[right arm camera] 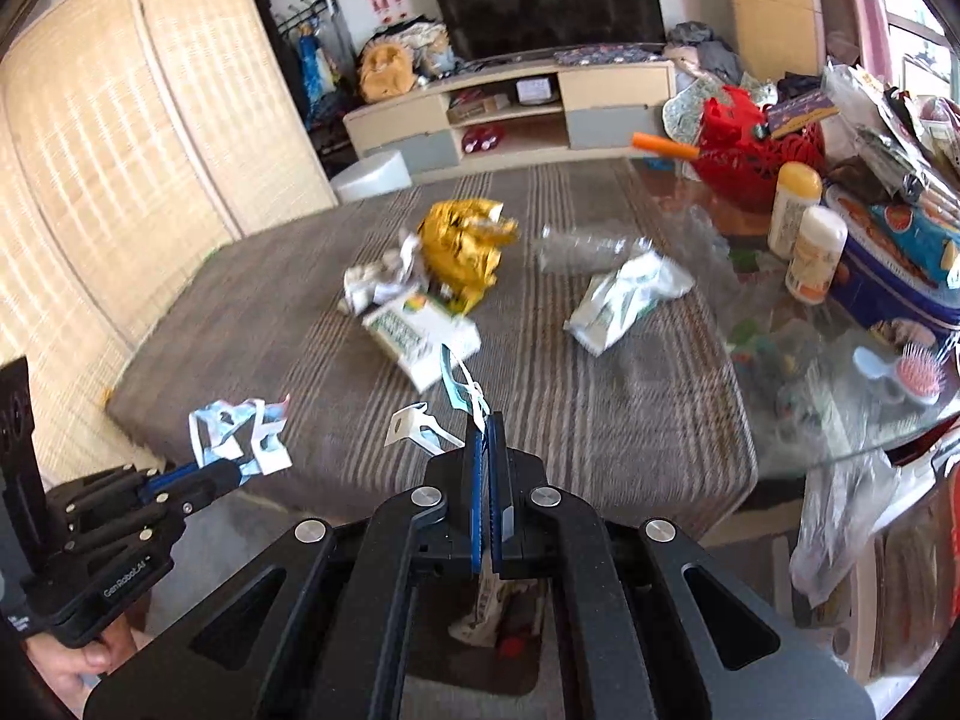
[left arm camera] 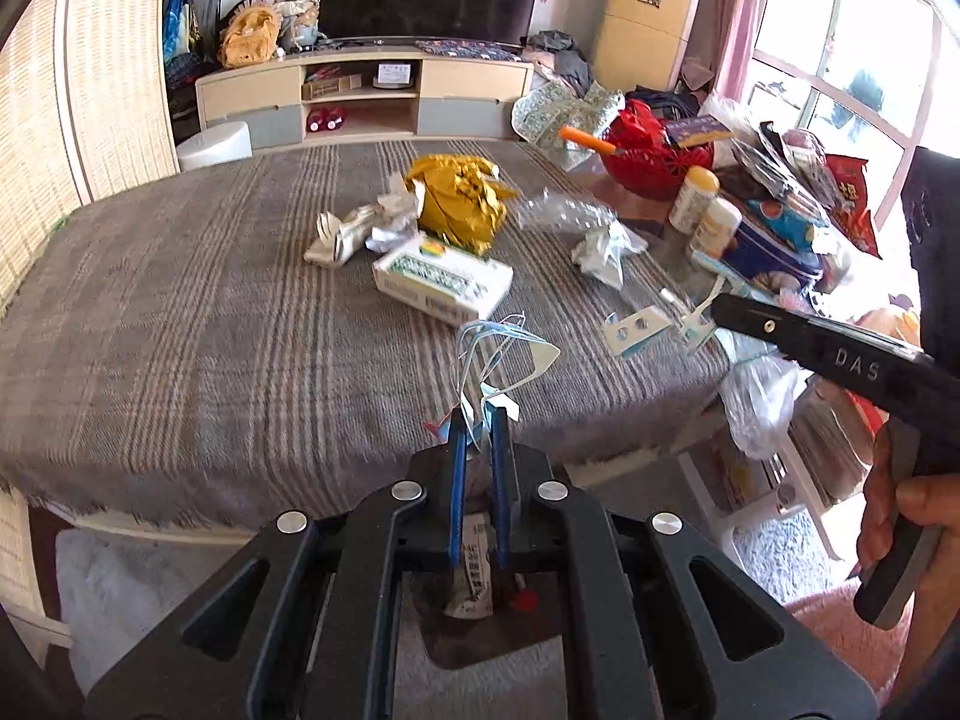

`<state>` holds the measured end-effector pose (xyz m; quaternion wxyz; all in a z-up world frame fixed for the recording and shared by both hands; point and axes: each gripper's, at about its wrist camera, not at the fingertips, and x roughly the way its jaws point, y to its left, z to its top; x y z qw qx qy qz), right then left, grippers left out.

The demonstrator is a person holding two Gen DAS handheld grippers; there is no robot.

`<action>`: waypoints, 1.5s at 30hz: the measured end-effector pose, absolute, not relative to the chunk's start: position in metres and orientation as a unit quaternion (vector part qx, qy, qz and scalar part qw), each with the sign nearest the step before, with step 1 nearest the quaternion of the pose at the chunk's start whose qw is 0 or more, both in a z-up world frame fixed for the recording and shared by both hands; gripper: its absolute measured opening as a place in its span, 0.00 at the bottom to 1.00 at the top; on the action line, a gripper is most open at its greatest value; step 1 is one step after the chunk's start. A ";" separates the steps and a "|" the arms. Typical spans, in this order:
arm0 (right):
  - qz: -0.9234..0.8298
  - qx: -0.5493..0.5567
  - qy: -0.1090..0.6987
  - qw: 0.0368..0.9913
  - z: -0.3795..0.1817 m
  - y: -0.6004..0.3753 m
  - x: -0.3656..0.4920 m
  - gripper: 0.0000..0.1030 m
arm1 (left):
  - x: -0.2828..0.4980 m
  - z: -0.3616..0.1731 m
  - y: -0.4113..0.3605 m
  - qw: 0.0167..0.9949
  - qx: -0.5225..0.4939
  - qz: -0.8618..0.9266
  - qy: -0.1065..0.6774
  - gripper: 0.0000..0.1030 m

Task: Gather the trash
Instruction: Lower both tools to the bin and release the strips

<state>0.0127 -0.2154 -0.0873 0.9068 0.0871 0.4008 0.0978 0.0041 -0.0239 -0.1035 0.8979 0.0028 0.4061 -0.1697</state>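
Note:
My left gripper (left arm camera: 478,414) is shut on a crumpled white and blue plastic scrap (left arm camera: 501,354), held above the near edge of the table; the same scrap (right arm camera: 240,432) and gripper (right arm camera: 231,471) show at the left of the right wrist view. My right gripper (right arm camera: 483,426) is shut on a white plastic strip piece (right arm camera: 420,423), also seen in the left wrist view (left arm camera: 639,327). On the striped cloth lie a gold foil wrapper (left arm camera: 459,201), a white and green box (left arm camera: 441,282), crumpled paper (left arm camera: 348,234), a clear bottle (right arm camera: 585,249) and a white bag (right arm camera: 624,300).
A bin with trash (right arm camera: 498,606) sits on the floor below the grippers. A red basket (right arm camera: 756,150), two bottles (right arm camera: 810,222) and a blue tin (right arm camera: 900,264) crowd the glass table's right side. A plastic bag (left arm camera: 756,390) hangs at the right edge. A TV stand (left arm camera: 366,90) is beyond.

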 end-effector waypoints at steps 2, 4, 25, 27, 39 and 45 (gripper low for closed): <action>0.103 0.086 0.413 0.901 -0.100 -0.210 0.003 0.03 | -0.006 -0.115 -0.023 0.894 -0.002 -0.172 0.415 0.06; 0.106 0.091 0.426 0.894 -0.114 -0.207 -0.004 0.03 | -0.014 -0.127 -0.023 0.888 -0.006 -0.173 0.425 0.06; 0.096 0.086 0.526 0.841 -0.231 -0.182 -0.036 0.03 | -0.035 -0.265 -0.026 0.821 -0.025 -0.184 0.540 0.06; 0.094 0.088 0.534 0.836 -0.239 -0.181 -0.032 0.03 | -0.032 -0.272 -0.027 0.817 -0.028 -0.187 0.545 0.06; 0.091 0.121 0.558 0.816 -0.254 -0.184 -0.014 0.08 | -0.023 -0.279 -0.033 0.813 -0.017 -0.176 0.554 0.41; 0.087 0.130 0.551 0.820 -0.251 -0.189 -0.016 0.43 | -0.024 -0.274 -0.030 0.819 -0.019 -0.172 0.547 0.47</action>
